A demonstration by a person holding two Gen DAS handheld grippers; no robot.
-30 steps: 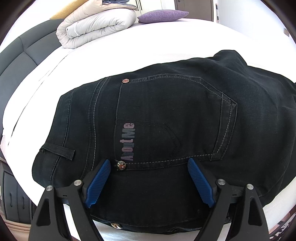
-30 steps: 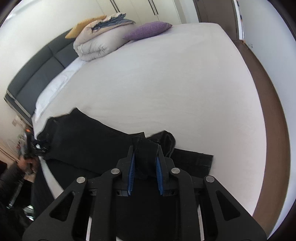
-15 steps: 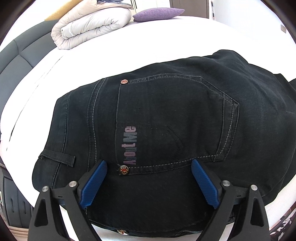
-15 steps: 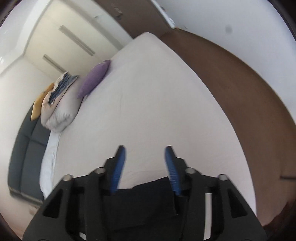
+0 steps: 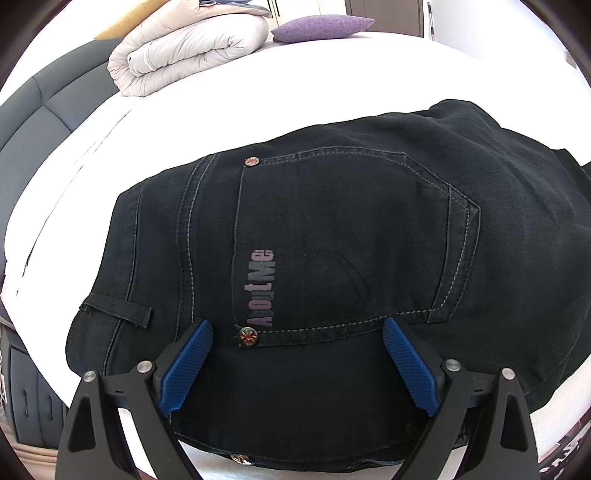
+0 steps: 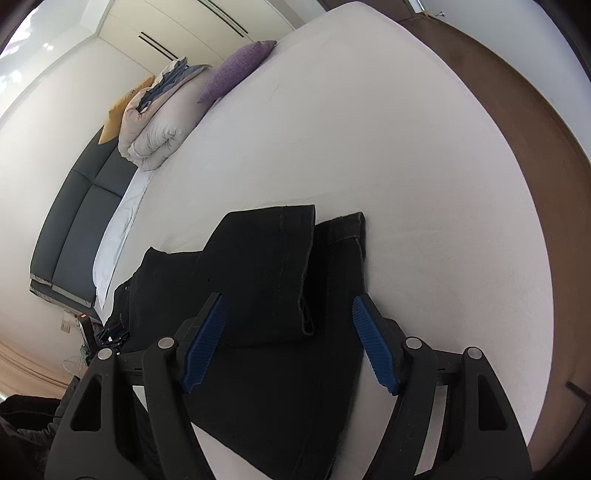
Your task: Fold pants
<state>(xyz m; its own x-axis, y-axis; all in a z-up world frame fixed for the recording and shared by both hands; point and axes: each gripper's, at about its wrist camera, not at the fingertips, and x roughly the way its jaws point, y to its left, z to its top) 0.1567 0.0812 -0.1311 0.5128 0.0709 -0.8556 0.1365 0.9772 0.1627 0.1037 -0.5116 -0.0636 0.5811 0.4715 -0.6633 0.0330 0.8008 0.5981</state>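
In the left wrist view, the black denim pants (image 5: pixel 351 240) lie flat on the white bed sheet (image 5: pixel 295 85), close to the near edge of the mattress. The waist end is at the left side of this picture and the legs go off to the right, so the long axis runs from left to right. The seat side is up: a back pocket (image 5: pixel 354 243) with pale grey stitching shows, with a printed word along its left edge and a round metal rivet (image 5: pixel 248 336) at each of its two left corners. A narrow belt loop (image 5: pixel 118 308) sits on the waistband. The cloth looks dense and matte. The left gripper (image 5: pixel 295 363) is above the pants with its ribbed blue pads (image 5: pixel 184 369) wide apart, and no cloth is pinched between them. Far behind there is a rolled beige quilted duvet (image 5: pixel 192 48), a purple woven cushion (image 5: pixel 321 26) and a dark grey padded headboard (image 5: pixel 44 122). In the right wrist view, the leg ends of the pants (image 6: pixel 273 295) point away from the camera, across the white bed sheet (image 6: pixel 406 184). One leg is folded back over the other, and its hem (image 6: pixel 295 210) with a sewn edge lies on top. The right gripper (image 6: pixel 290 343) has just been opening; its jaws stand apart on either side of the folded leg, and the blue pads (image 6: pixel 373 347) do not press the cloth. A brown wooden floor (image 6: pixel 517 110) curves round the bed at the right.
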